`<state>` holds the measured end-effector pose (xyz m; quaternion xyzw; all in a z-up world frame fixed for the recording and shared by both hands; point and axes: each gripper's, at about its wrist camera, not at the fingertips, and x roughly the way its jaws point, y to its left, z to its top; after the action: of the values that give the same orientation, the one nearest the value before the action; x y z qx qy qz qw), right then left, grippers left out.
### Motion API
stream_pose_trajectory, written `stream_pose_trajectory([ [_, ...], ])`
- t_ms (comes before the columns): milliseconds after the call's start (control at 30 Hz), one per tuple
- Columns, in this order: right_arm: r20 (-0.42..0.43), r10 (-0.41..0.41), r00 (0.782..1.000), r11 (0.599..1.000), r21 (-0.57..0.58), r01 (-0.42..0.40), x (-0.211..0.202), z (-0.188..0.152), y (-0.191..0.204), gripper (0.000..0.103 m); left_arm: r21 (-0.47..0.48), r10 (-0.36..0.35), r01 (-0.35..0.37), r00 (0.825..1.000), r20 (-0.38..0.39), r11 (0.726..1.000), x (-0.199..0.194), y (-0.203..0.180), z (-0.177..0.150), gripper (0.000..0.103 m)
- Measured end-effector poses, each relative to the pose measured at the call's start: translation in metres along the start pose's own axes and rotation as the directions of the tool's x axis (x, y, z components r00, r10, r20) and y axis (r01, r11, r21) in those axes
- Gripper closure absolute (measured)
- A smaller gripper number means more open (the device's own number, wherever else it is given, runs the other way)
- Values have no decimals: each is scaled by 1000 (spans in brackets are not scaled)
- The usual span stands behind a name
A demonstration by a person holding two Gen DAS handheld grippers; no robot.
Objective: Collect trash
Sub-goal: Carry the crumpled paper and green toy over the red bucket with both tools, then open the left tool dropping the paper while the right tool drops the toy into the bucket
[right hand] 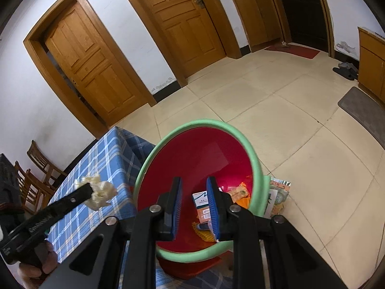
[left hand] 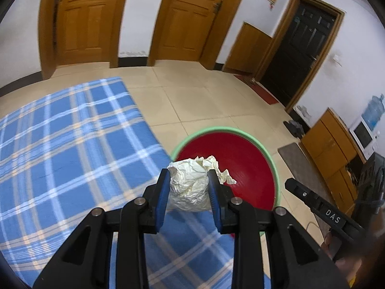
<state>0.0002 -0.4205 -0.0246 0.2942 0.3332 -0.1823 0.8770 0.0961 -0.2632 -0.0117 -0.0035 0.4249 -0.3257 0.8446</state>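
Note:
My left gripper (left hand: 189, 172) is shut on a crumpled ball of whitish paper (left hand: 189, 187), held over the edge of the blue plaid tablecloth (left hand: 72, 144) just short of the red bin with the green rim (left hand: 216, 128). In the right wrist view the same paper ball (right hand: 101, 190) hangs in the left gripper (right hand: 90, 190) left of the bin's rim (right hand: 204, 121). My right gripper (right hand: 194, 180) hovers above the bin's mouth, blue pads apart with nothing between them. Inside the bin lie a small white and orange box (right hand: 202, 204) and orange wrappers (right hand: 240, 193).
A printed packet (right hand: 279, 192) lies on the tiled floor against the bin's right side. Wooden chairs (right hand: 36, 175) stand left of the table. A grey mat (right hand: 361, 110), slippers (right hand: 346, 71) and wooden cabinets (left hand: 332, 149) line the right wall. Wooden doors close the far wall.

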Motion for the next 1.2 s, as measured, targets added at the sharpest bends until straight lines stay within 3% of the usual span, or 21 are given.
stream_pose_trajectory([
  [467, 8, 2, 1000, 999, 44, -3, -7, 1, -20, 79, 63, 3, 1, 998, -68, 998, 36, -38, -2, 71],
  [667, 7, 0, 1000, 999, 46, 0, -7, 2, -20, 73, 70, 31, -25, 997, -76, 997, 40, -40, 2, 59],
  [1067, 6, 6, 1000, 999, 31, -6, -11, 0, -16, 63, 56, 62, -59, 996, -56, 997, 29, -34, 1, 50],
  [1200, 1, 7, 1000, 1000, 16, -7, -12, -2, -11, 53, 45, 65, -63, 997, -44, 997, 21, -31, 2, 50],
])
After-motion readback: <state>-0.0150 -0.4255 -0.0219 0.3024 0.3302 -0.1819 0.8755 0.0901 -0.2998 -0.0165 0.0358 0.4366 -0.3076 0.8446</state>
